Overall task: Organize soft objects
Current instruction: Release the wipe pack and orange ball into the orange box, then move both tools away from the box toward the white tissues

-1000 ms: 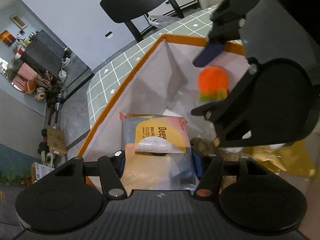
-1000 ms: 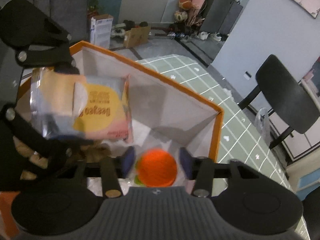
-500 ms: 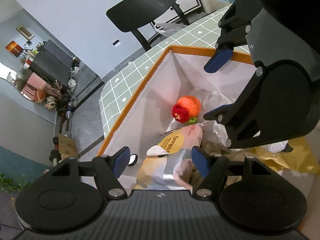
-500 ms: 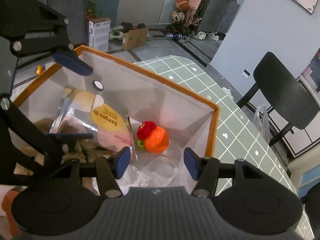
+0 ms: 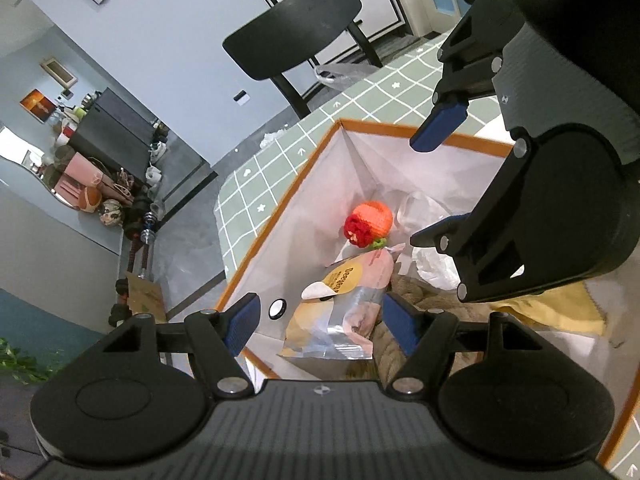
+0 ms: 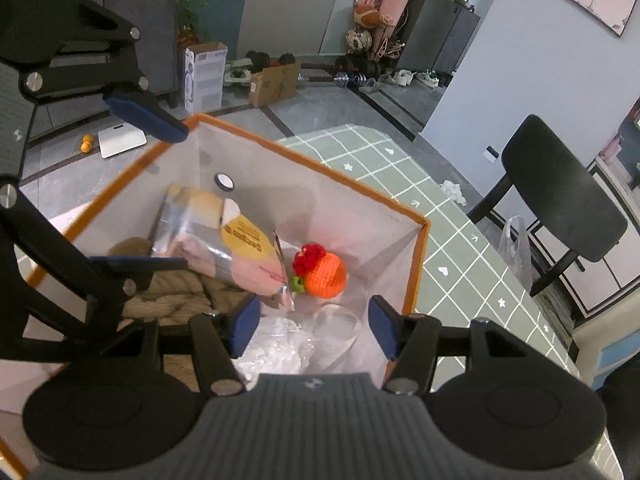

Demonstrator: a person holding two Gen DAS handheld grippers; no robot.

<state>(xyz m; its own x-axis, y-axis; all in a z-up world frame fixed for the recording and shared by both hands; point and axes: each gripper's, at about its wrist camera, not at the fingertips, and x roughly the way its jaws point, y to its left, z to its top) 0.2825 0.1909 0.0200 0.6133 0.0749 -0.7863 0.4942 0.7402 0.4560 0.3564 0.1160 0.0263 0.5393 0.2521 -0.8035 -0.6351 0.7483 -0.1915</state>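
Risk after release: both the left gripper [image 5: 320,318] and right gripper [image 6: 313,325] are hanging with jaws spread and empty above the orange-rimmed storage box [image 6: 416,268]. Inside are lying the crocheted orange toy [image 6: 326,274] and snack pouch [image 6: 240,258], which is possibly leaning on a brown knit [image 6: 168,298] and risking sliding onto the toy.

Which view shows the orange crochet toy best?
Right wrist. There the orange crochet toy lies unobstructed on the bin floor, red flower and green bit both clear, beside the plastic pouch. The left wrist view also shows it, but farther off, its green bit barely visible.
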